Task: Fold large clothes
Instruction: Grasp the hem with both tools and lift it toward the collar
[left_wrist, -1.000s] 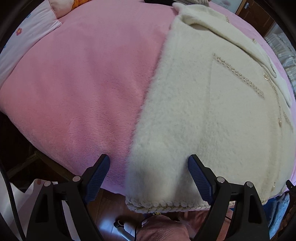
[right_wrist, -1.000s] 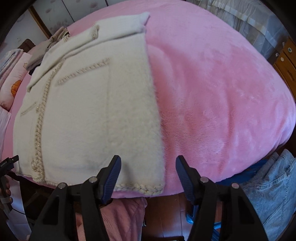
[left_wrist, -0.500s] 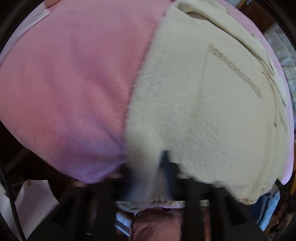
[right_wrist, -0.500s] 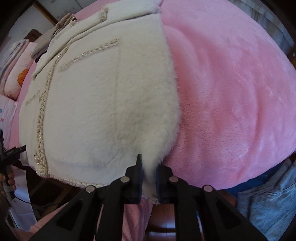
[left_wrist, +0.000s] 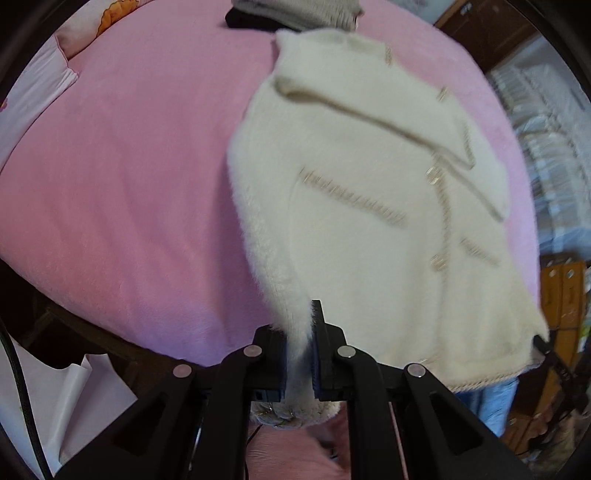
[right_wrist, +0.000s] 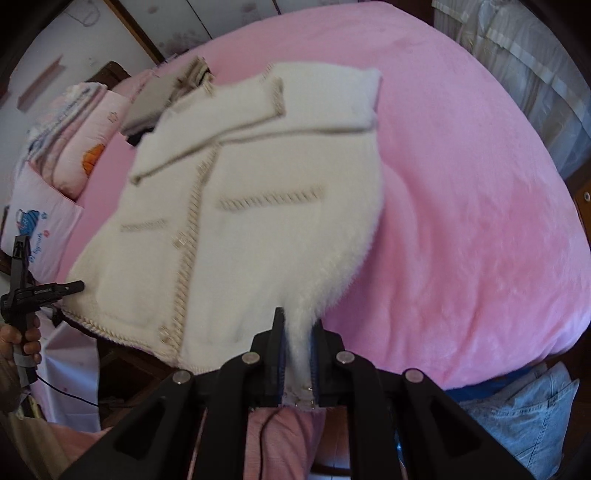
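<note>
Fluffy white jacket (left_wrist: 369, 240) lies on the pink bed (left_wrist: 129, 184) near its front edge, and my left gripper (left_wrist: 301, 354) and right gripper (right_wrist: 299, 354) each pinch one bottom corner tight.

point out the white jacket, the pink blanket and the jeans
jacket (left_wrist: 369, 258), left wrist view, on its front panel
blanket (right_wrist: 480, 184), right wrist view, on the bare stretch right of the jacket
jeans (right_wrist: 528, 417), right wrist view, on the denim below the bed edge

Pink-covered bed (right_wrist: 461, 192), white wall (right_wrist: 55, 48), wooden cabinet (left_wrist: 561, 291).
</note>
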